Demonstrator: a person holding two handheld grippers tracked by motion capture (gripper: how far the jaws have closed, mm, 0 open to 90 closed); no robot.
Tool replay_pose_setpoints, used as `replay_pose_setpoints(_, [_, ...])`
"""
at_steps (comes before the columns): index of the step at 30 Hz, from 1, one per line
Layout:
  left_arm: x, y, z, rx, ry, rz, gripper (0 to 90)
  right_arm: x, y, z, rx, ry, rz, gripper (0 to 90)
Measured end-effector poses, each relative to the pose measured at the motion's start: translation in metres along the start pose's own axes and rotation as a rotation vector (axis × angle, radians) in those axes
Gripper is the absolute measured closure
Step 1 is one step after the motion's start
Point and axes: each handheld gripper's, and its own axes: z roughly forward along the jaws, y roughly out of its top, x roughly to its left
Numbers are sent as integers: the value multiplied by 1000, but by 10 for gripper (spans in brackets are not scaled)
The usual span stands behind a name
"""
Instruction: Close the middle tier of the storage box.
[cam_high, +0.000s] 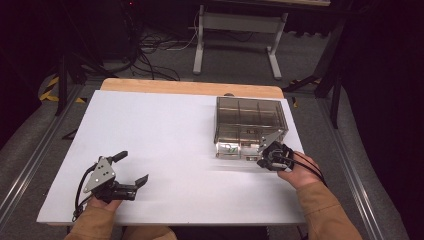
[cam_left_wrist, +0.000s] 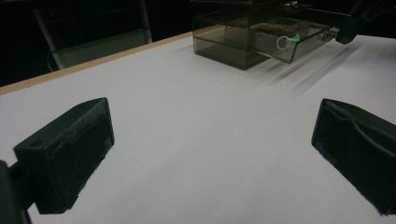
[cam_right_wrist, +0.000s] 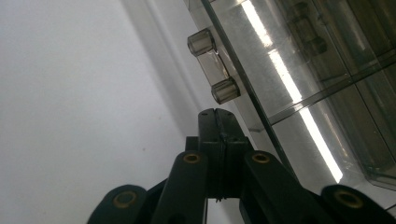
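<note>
So the smoky clear drawer box (cam_high: 251, 127) sits in the right half of the high view, toward the far edge of the white tabletop (cam_high: 165, 145), and its bottom drawer (cam_high: 239, 149) looks pulled out a bit toward the person. You can see that better in the left gripper view, upper right of the frame, where the drawer (cam_left_wrist: 289, 44) sticks out past the front of the box and there's a small white ring with a green bit (cam_left_wrist: 284, 43) inside it.

The right hand-held gripper (cam_high: 270, 159) is right at the drawer's front, lower right of the box in the high view. In the right gripper view its jaws are pressed flat together with nothing between them, tips just below the little clear drawer handle (cam_right_wrist: 213, 65), close to it but not gripping it. Can't tell if the tips actually touch the drawer front.

The left hand-held gripper (cam_high: 131, 169) is way over in the lower left of the high view, well apart from the box, jaws spread wide over bare tabletop and holding nothing. Both pads (cam_left_wrist: 70, 154) sit at the frame's edges in its own view.
</note>
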Motion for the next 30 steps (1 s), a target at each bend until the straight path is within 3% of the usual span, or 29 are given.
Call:
replay_pose_setpoints(12, [0,0,0,0,0,0,2,-1,2,1,-5,-31,-3,900])
replay_pose_setpoints(30, [0,0,0,-2,0,-2,2,-4,4,2,-18,-37,-2,900])
